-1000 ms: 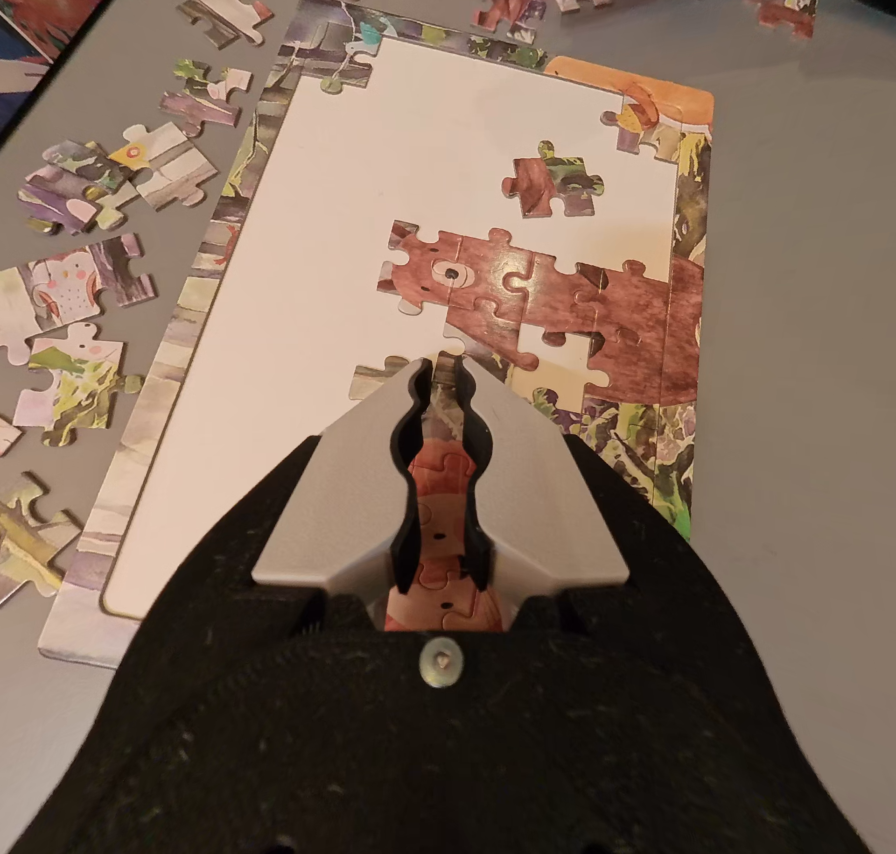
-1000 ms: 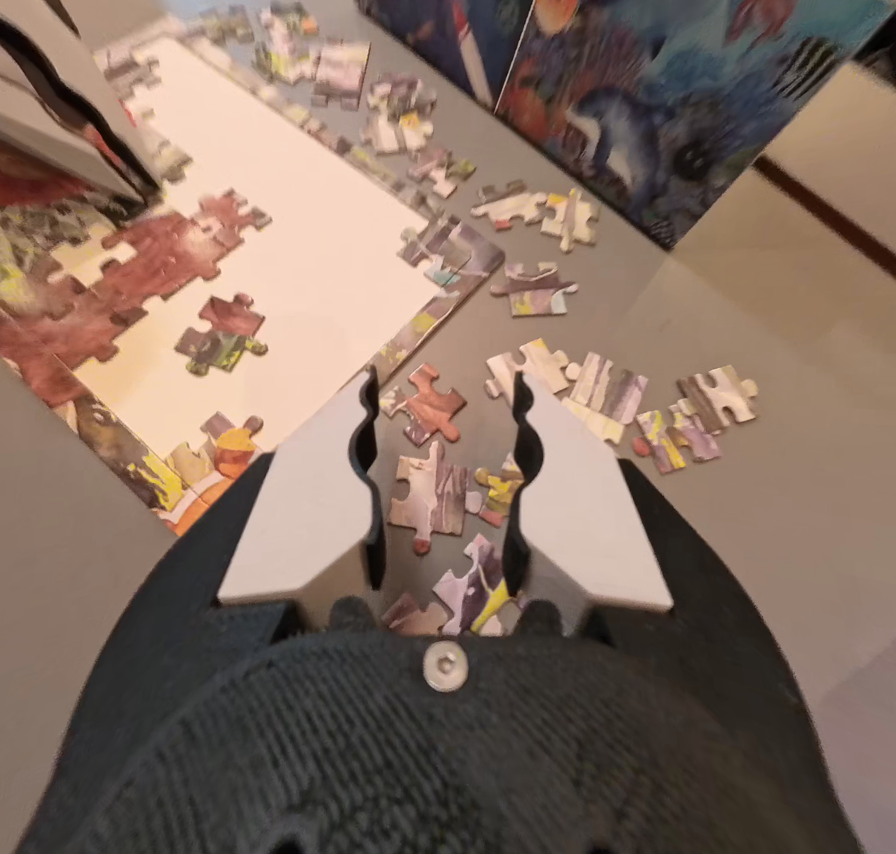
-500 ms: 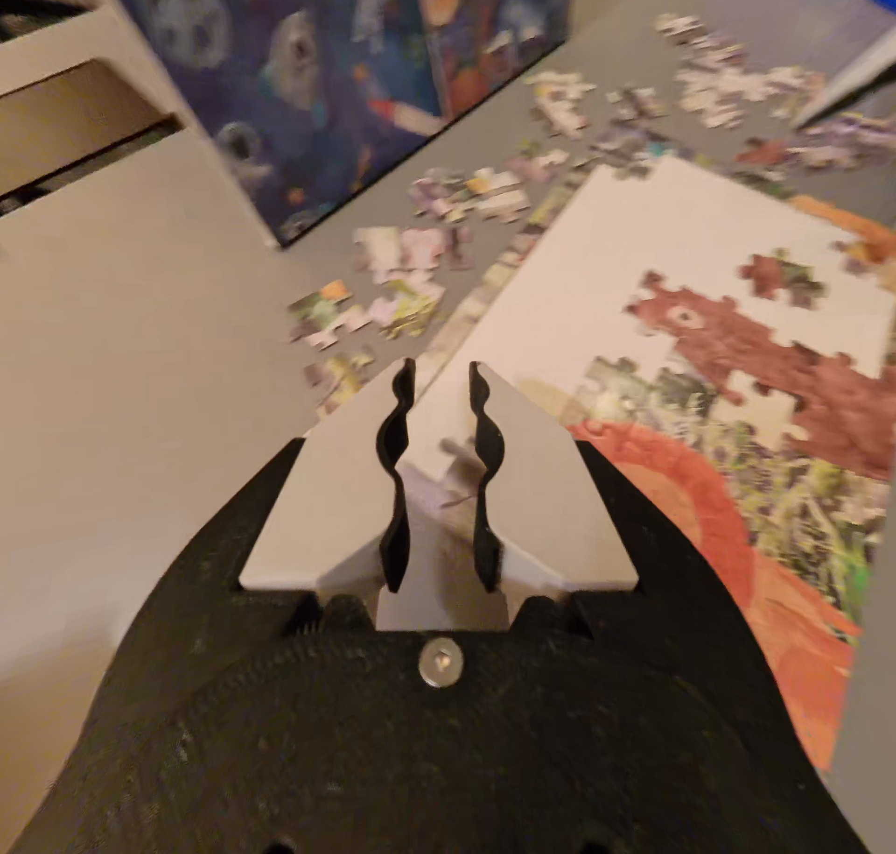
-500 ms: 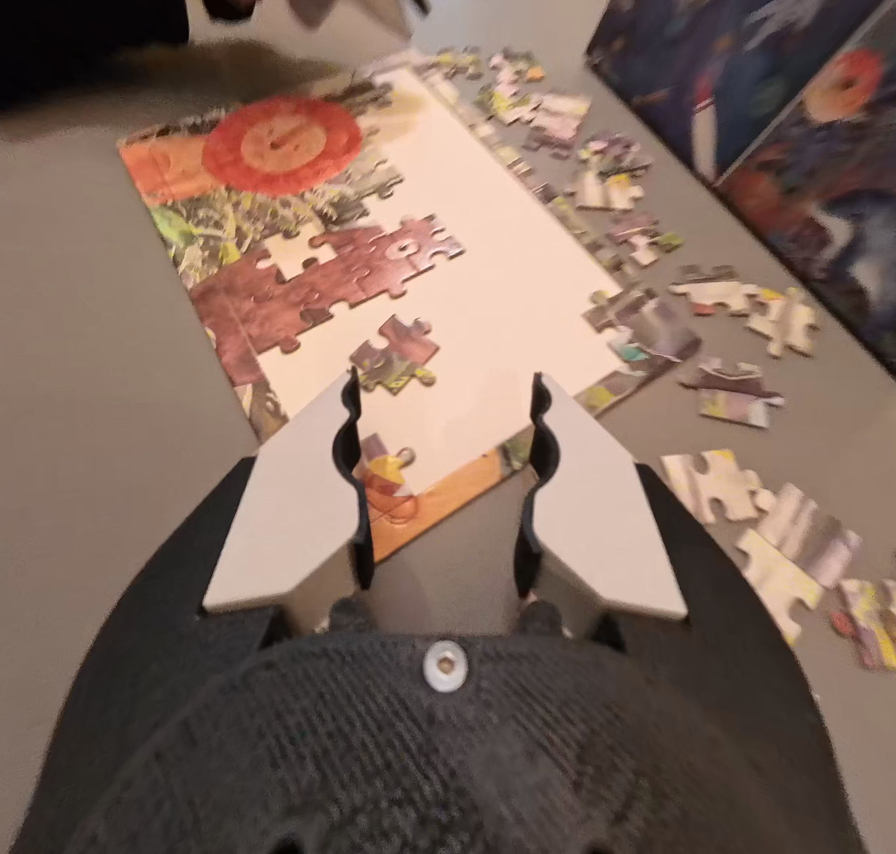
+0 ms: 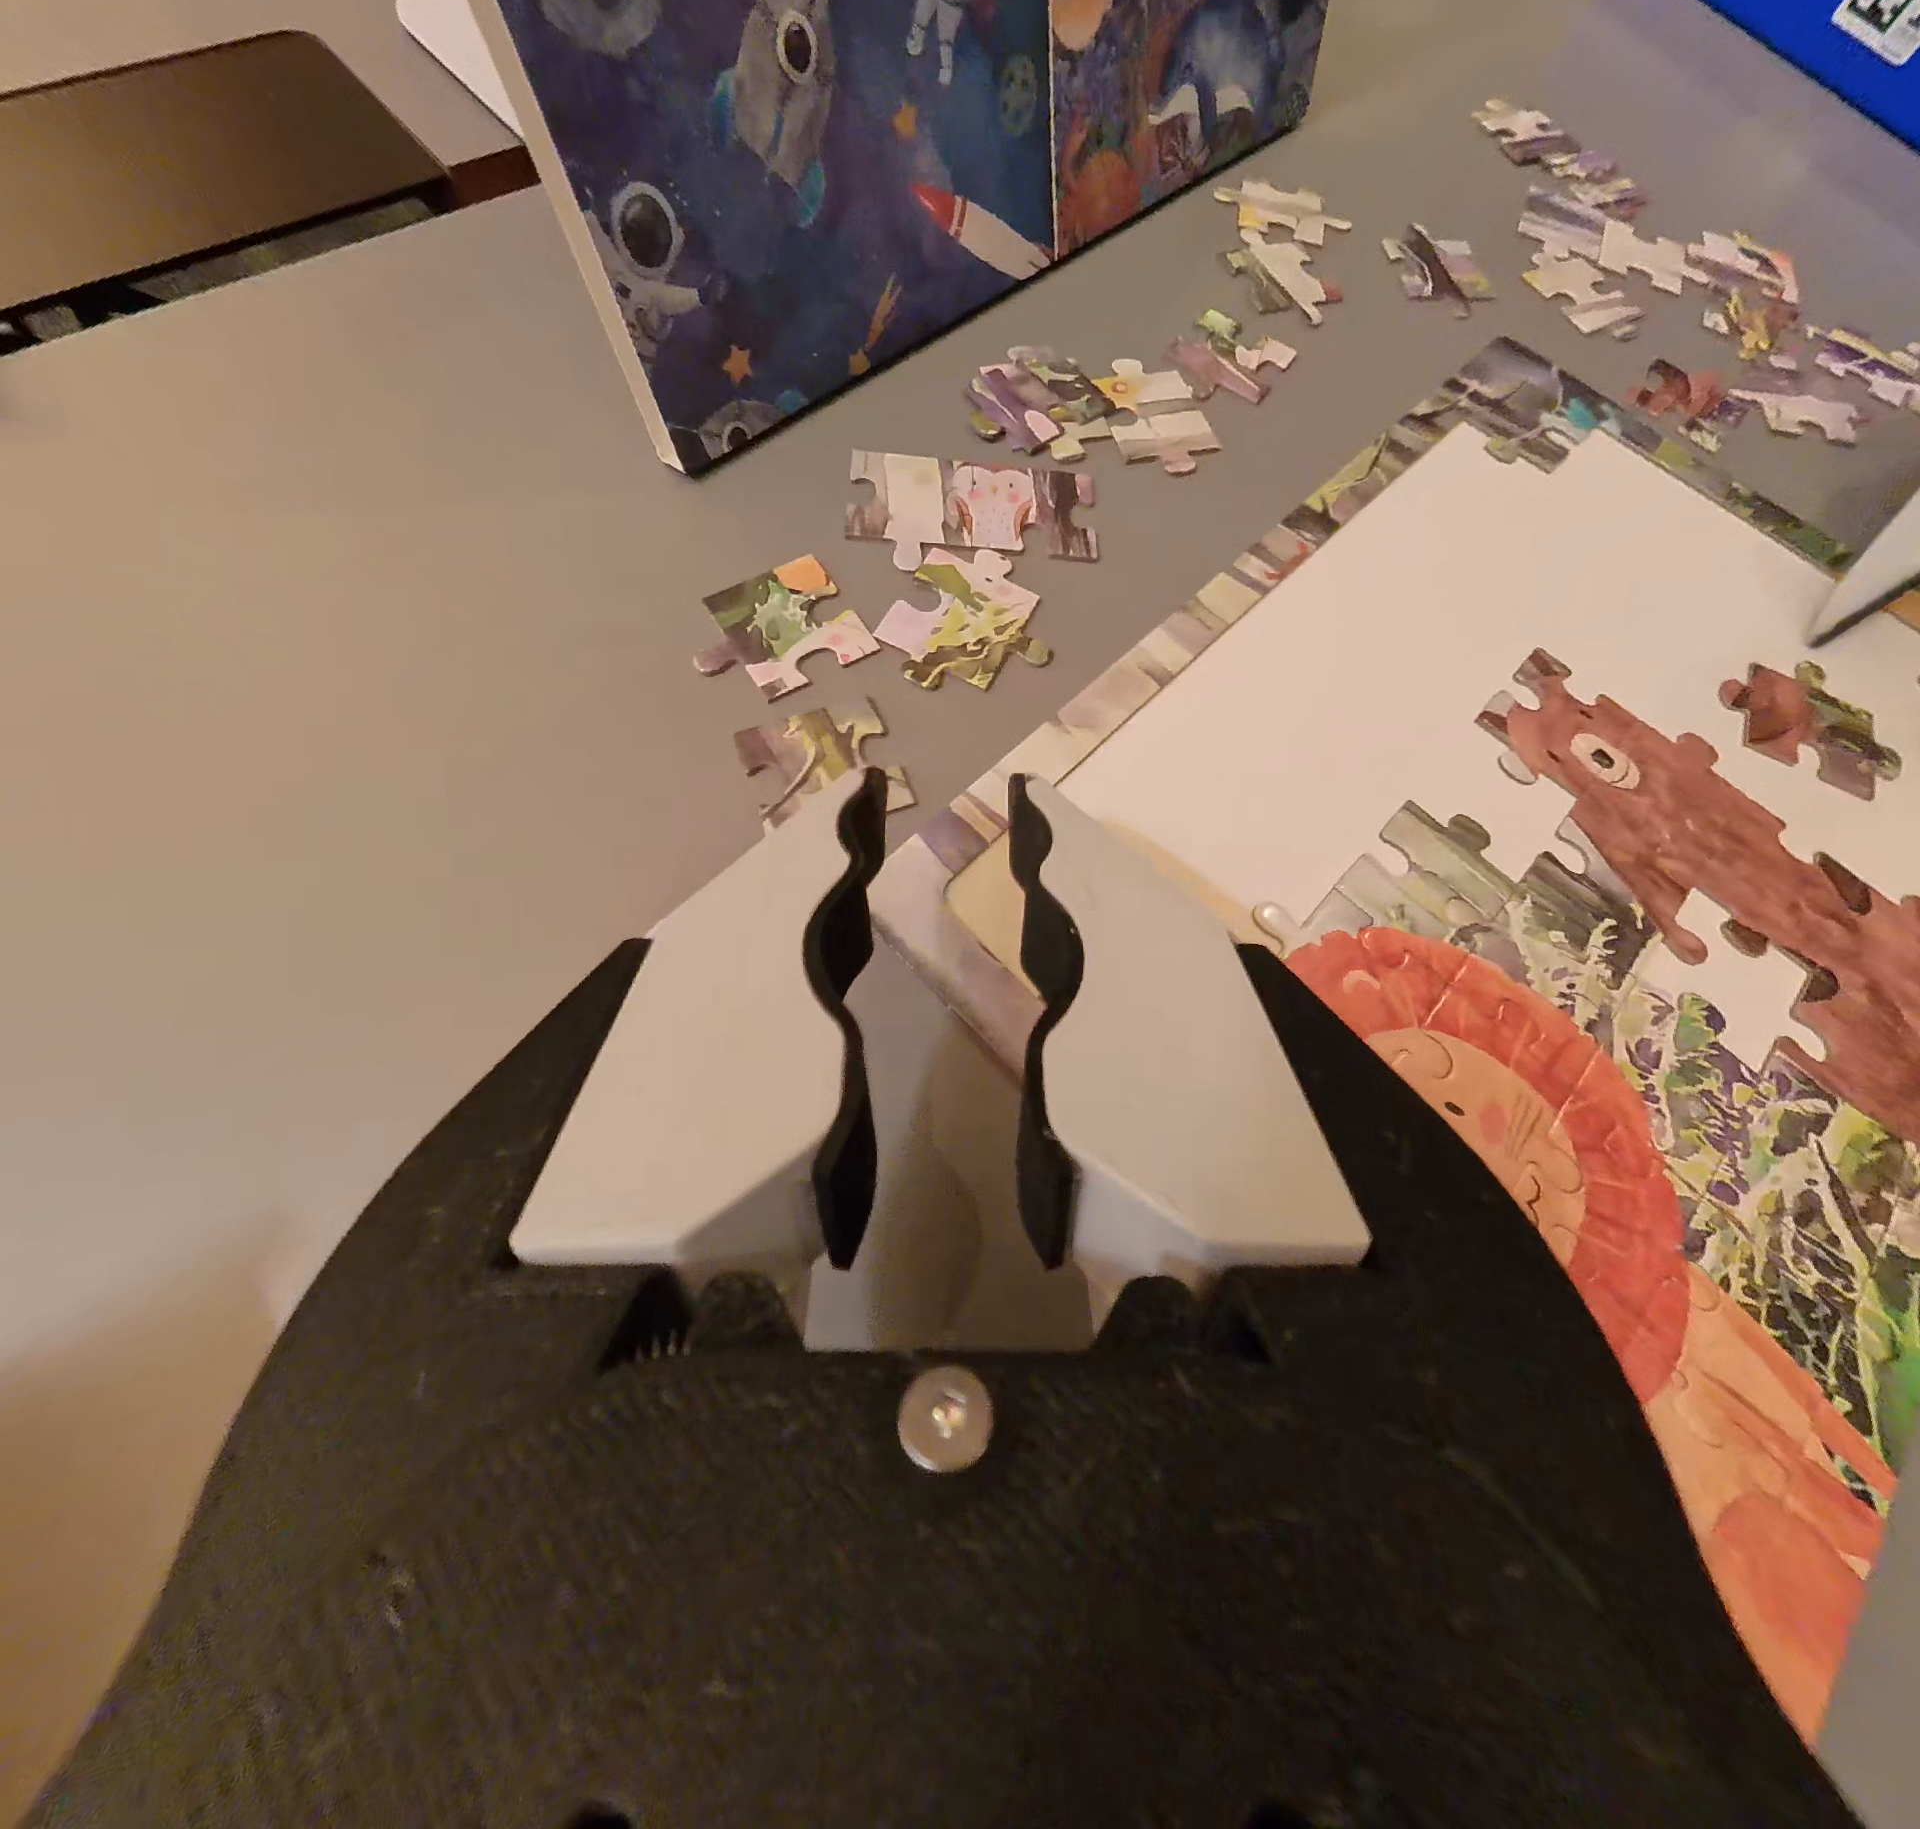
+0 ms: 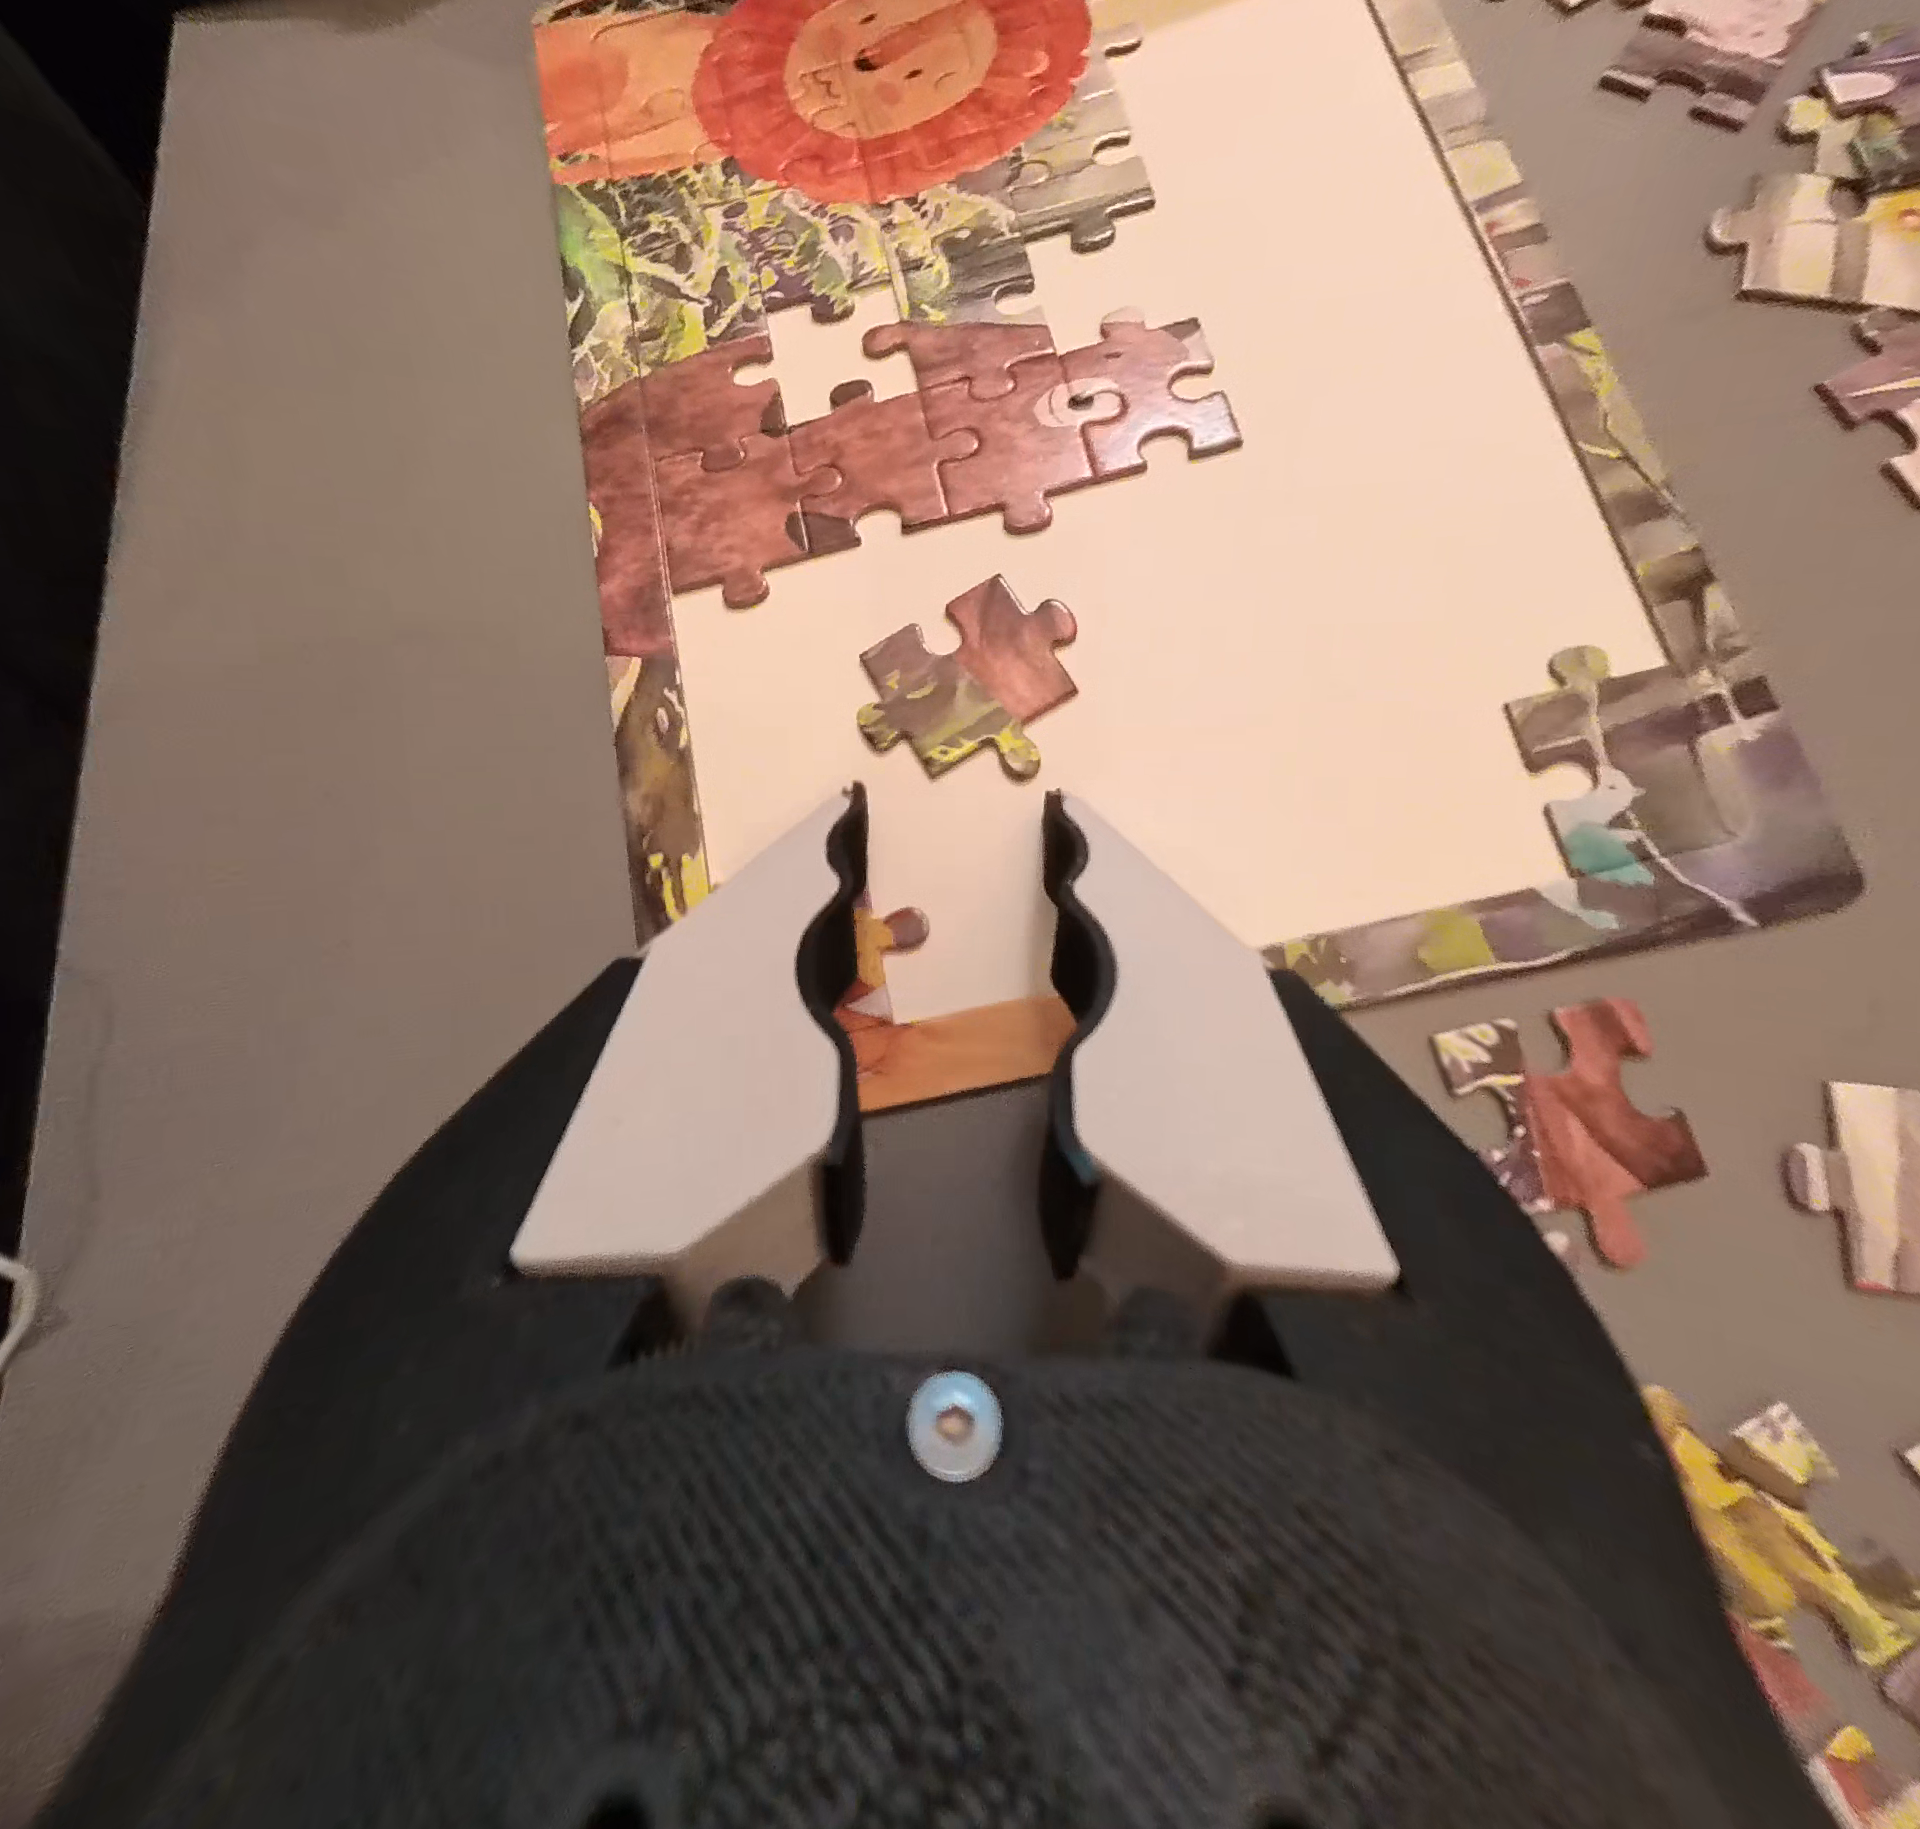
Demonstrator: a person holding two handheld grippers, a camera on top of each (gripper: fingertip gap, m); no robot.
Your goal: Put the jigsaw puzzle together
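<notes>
The puzzle board (image 5: 1351, 636) lies on a grey table, with a printed rim and a white middle. A lion (image 5: 1475, 1104) and a brown bear (image 5: 1714, 844) are assembled on it; both show in the right wrist view, the lion (image 6: 894, 65) and the bear (image 6: 935, 429). One loose brown-and-green piece (image 6: 966, 678) lies flat on the white part, just beyond my right gripper (image 6: 954, 803), which is open and empty above the board's near end. My left gripper (image 5: 948, 792) is open and empty above the board's near-left corner. The loose piece also shows in the left wrist view (image 5: 1808, 730).
Several loose pieces lie on the table left of the board (image 5: 966, 512) and beside its end (image 6: 1590, 1145). A tall blue picture box (image 5: 831, 169) stands behind them. A blue object (image 5: 1766, 13) sits at the far right. A grey fingertip (image 5: 1870, 584) juts in over the board. About 25 cm separates my left fingertips from my right. The brown bear (image 5: 1714, 844) lies some 8 cm from my right tips, 20 cm from my left tips.
My left gripper has drawn back from beside the bear to the board's corner, and its jaws have widened. My right gripper has swung from the loose pieces to the board's end; its jaws widened, then narrowed, empty.
</notes>
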